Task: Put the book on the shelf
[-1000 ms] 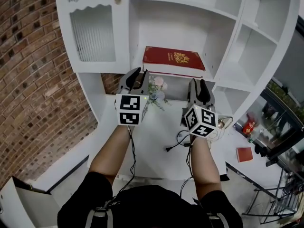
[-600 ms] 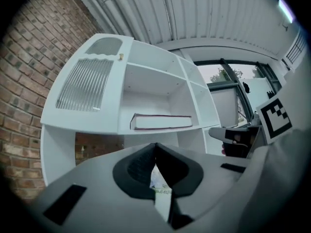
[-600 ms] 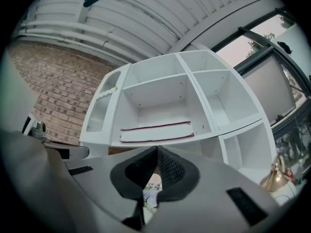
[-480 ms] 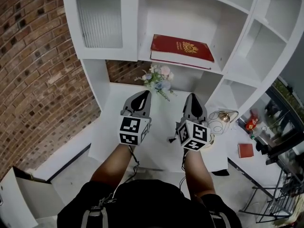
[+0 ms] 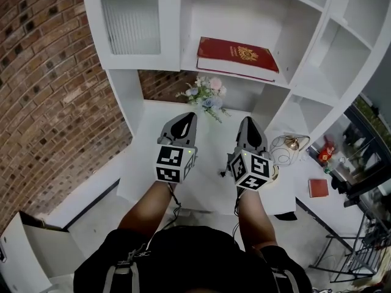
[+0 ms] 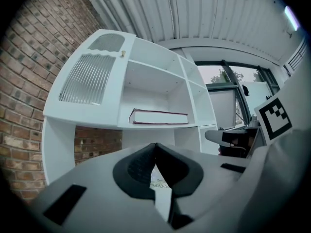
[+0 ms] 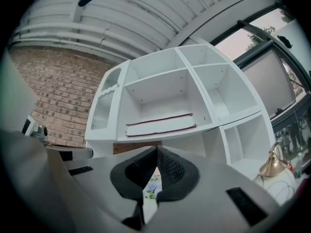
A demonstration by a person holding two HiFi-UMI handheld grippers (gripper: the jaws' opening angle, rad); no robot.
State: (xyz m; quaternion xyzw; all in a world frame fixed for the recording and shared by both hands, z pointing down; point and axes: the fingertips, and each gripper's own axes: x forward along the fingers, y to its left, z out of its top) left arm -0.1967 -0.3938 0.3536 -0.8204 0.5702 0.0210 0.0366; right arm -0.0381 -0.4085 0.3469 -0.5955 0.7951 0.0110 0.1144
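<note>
A red book (image 5: pixel 238 57) with a gold emblem lies flat on the middle board of the white shelf (image 5: pixel 305 81); it also shows as a white-paged slab, the book (image 6: pixel 158 116) in the left gripper view and the book (image 7: pixel 160 125) in the right gripper view. Both grippers hang side by side over the white table (image 5: pixel 208 176), well in front of and below the book. My left gripper (image 5: pixel 186 118) is shut with nothing in it. My right gripper (image 5: pixel 250 124) is shut too and holds nothing.
A small bunch of pale flowers (image 5: pixel 206 96) stands on the table under the book's shelf. A wire frame with a brass bell (image 5: pixel 288 146) sits at the right. A black cable (image 5: pixel 227 171) runs across the table. A brick wall (image 5: pixel 49 90) rises at the left.
Both grippers have drawn back from the shelf toward me and lowered over the table. Their jaws have closed with nothing in them. The book stays on the shelf.
</note>
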